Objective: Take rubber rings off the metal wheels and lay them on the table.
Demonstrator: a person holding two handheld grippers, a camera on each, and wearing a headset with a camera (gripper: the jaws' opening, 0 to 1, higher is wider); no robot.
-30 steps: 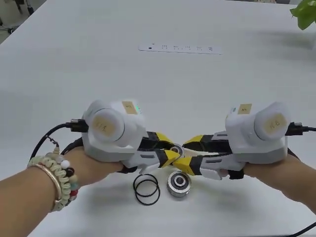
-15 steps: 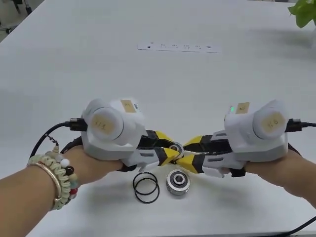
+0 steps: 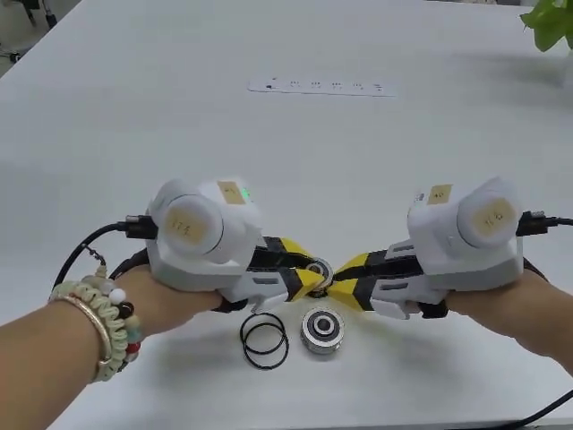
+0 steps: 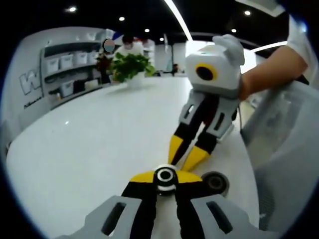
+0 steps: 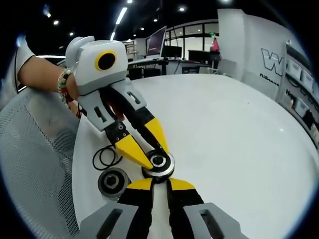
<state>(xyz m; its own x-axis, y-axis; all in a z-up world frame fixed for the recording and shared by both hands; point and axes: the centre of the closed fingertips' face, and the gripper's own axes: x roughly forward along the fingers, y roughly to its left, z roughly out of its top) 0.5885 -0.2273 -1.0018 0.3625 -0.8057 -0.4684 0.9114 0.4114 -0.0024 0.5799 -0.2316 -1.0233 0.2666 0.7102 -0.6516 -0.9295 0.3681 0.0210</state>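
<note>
Metal wheel (image 5: 158, 163) is clenched by fingers of the left gripper (image 3: 309, 277); right gripper (image 3: 337, 288), fingers seemingly closed, touches its rim.

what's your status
Left tool shut on round metal wheel. Right tool at its rim, grip unclear. Two black rubber rings, second metal wheel on table.

Wheel (image 3: 318, 267) half behind left claw (image 3: 312, 276).
</note>
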